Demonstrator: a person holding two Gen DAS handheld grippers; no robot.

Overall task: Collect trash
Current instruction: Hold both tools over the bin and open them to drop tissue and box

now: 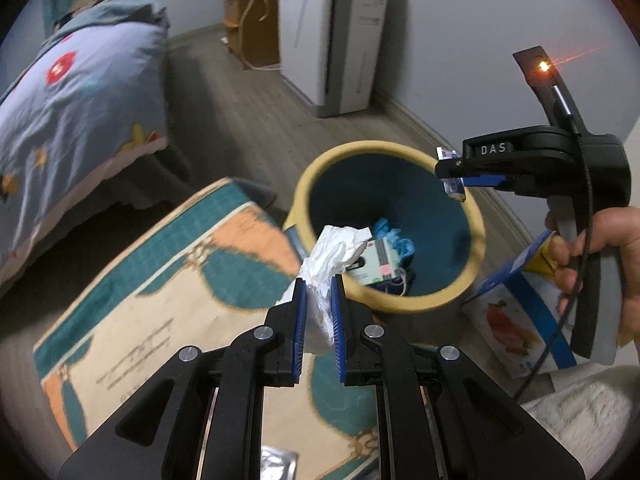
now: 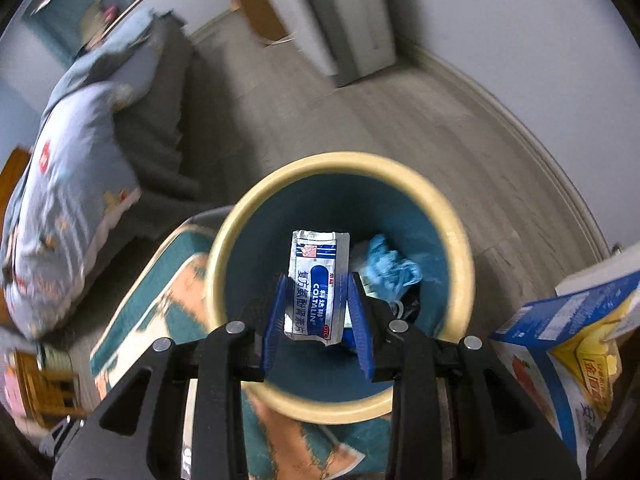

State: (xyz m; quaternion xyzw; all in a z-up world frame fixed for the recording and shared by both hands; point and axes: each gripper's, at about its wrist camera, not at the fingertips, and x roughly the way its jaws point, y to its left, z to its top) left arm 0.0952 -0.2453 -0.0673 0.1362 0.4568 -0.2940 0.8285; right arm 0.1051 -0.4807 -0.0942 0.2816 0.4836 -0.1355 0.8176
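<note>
A round trash bin (image 1: pixel 476 240) with a cream rim and dark blue inside stands on the floor; it also shows in the right wrist view (image 2: pixel 216 280). It holds blue crumpled trash (image 2: pixel 394 270) and a small box (image 1: pixel 374 264). My left gripper (image 1: pixel 319 284) is shut on a crumpled white tissue (image 1: pixel 336 252), held at the bin's near rim. My right gripper (image 2: pixel 316 280) is shut on a white and blue medicine sachet (image 2: pixel 316 284), held over the bin's opening. The right gripper also shows in the left wrist view (image 1: pixel 450 174), above the bin's far right rim.
A patterned teal and orange rug (image 1: pixel 160 300) lies left of the bin. A bed with a blue quilt (image 1: pixel 72 112) stands at the left. A blue and white carton (image 1: pixel 516 324) lies right of the bin. A white appliance (image 1: pixel 336 36) stands by the far wall.
</note>
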